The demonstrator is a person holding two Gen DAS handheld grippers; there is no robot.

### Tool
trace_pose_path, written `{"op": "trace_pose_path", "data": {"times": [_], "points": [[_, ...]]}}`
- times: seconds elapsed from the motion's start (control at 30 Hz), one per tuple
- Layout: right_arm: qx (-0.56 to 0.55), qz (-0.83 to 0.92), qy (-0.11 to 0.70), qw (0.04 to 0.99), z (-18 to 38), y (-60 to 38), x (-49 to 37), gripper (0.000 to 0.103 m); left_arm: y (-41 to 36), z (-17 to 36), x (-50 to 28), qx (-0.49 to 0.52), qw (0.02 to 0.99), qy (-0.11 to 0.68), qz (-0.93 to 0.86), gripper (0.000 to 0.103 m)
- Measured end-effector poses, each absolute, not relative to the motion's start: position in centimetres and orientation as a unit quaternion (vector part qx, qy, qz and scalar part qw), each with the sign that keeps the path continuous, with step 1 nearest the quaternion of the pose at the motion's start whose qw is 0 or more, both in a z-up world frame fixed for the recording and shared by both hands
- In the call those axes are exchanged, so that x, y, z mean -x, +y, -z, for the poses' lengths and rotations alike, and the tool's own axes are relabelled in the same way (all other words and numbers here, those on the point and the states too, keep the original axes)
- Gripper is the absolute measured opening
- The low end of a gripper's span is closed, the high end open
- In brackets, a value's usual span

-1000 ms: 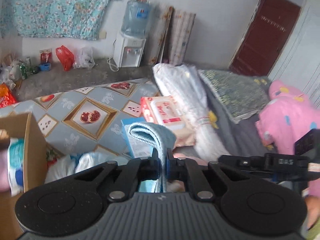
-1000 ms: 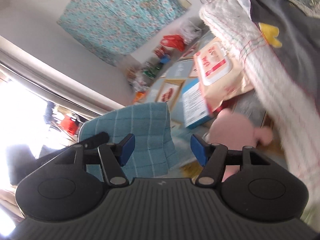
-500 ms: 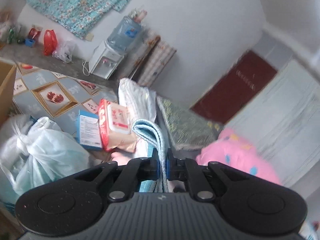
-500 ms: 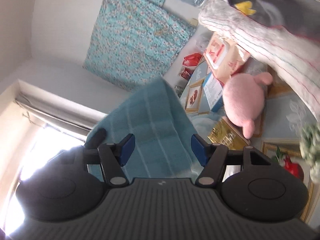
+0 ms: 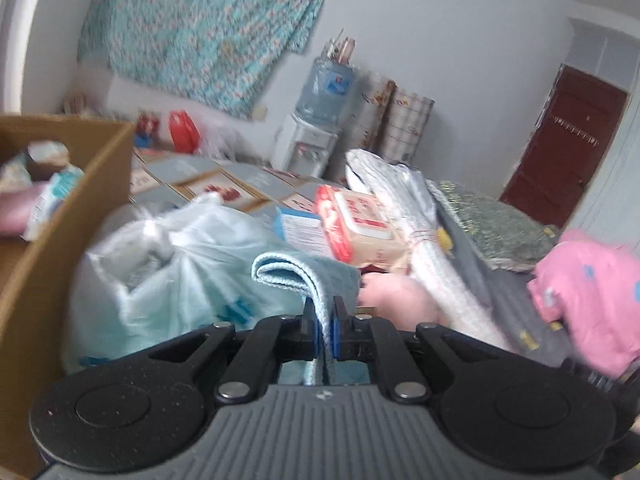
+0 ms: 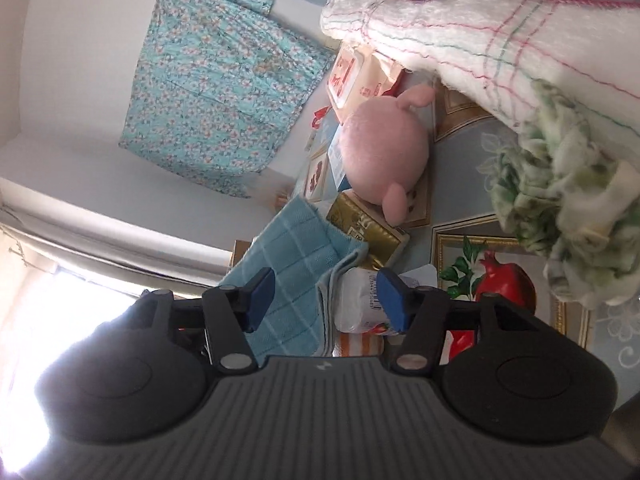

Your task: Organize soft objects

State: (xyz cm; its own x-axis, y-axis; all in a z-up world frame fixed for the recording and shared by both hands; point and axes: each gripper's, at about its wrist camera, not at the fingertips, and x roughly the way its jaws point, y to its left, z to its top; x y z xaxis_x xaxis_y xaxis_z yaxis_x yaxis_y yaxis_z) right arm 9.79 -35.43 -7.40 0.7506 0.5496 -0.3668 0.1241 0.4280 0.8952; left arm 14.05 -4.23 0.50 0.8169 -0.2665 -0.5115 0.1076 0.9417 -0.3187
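The left gripper [image 5: 324, 326] still pinches the blue towel [image 5: 316, 280], now lower beside the cardboard box [image 5: 60, 216]; the right gripper [image 6: 326, 294], empty, is narrowing.

Light-blue checked towel [image 5: 308, 276] (folded) hangs pinched, draped over itself.

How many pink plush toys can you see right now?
1: the pink plush toy lies on the patterned mat beside the white rolled blanket. Others may be hidden in the cardboard box.
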Motion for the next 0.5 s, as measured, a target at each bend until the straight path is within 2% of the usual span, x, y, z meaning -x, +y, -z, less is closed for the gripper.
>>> {"op": "trace_pose_path", "data": {"times": [0.27, 0.5], "points": [[-0.473, -0.150, 0.340, 0.799, 6.1, -33.2, -11.0, 0.056, -7.6, 0.7, -8.6, -0.036, 0.967, 0.213, 0.135, 0.007], [-0.427, -0.188, 0.304, 0.831, 1.6, -32.4, -12.1, 0.056, -9.1, 3.4, -5.3, -0.139, 0.958, 0.184, 0.169, 0.009]]}}
